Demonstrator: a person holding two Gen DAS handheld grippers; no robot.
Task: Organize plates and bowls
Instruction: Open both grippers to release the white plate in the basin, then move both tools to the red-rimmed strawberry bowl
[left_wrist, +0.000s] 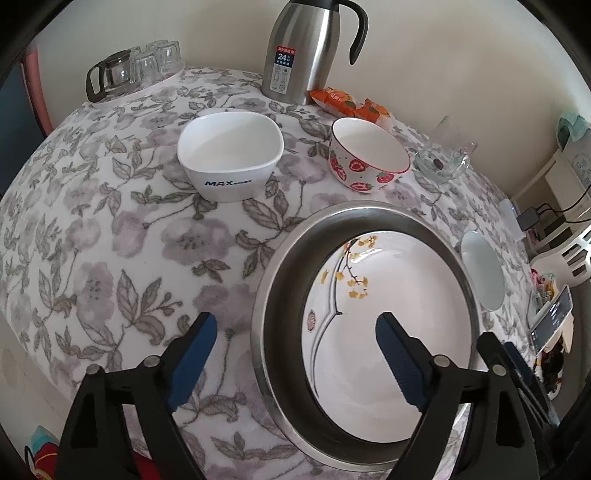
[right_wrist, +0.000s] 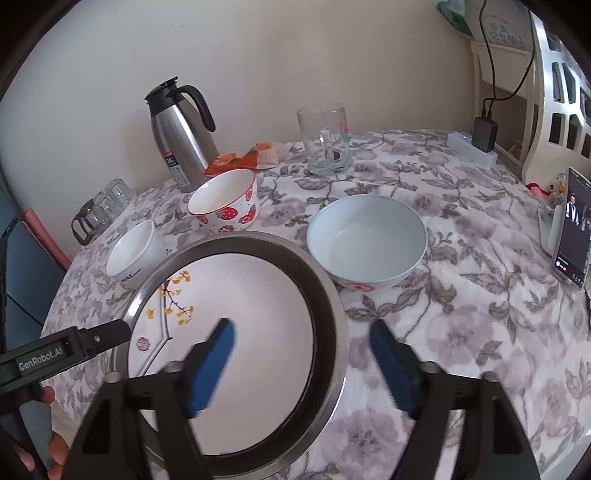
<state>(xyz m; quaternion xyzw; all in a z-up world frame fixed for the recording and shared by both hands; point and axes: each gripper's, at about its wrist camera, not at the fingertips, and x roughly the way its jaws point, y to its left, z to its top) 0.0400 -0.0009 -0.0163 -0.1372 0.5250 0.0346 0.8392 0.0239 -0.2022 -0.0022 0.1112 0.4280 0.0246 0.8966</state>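
Observation:
A white plate with a yellow flower branch (left_wrist: 388, 295) (right_wrist: 240, 306) lies inside a steel basin (left_wrist: 280, 295) (right_wrist: 328, 295). My left gripper (left_wrist: 295, 354) is open, straddling the basin's left rim, holding nothing. My right gripper (right_wrist: 301, 354) is open, straddling the basin's right rim, holding nothing. A square white MAX bowl (left_wrist: 229, 155) (right_wrist: 133, 254), a strawberry bowl (left_wrist: 369, 155) (right_wrist: 225, 203) and a pale blue bowl (left_wrist: 484, 273) (right_wrist: 365, 240) stand apart on the flowered tablecloth.
A steel thermos (left_wrist: 299, 51) (right_wrist: 181, 136) and an orange snack pack (left_wrist: 351, 103) (right_wrist: 236, 158) are at the back. A glass mug (right_wrist: 327, 140), glass cups with a small pot (left_wrist: 136, 66), a phone (right_wrist: 570, 229) and a charger (right_wrist: 480, 140) ring the table.

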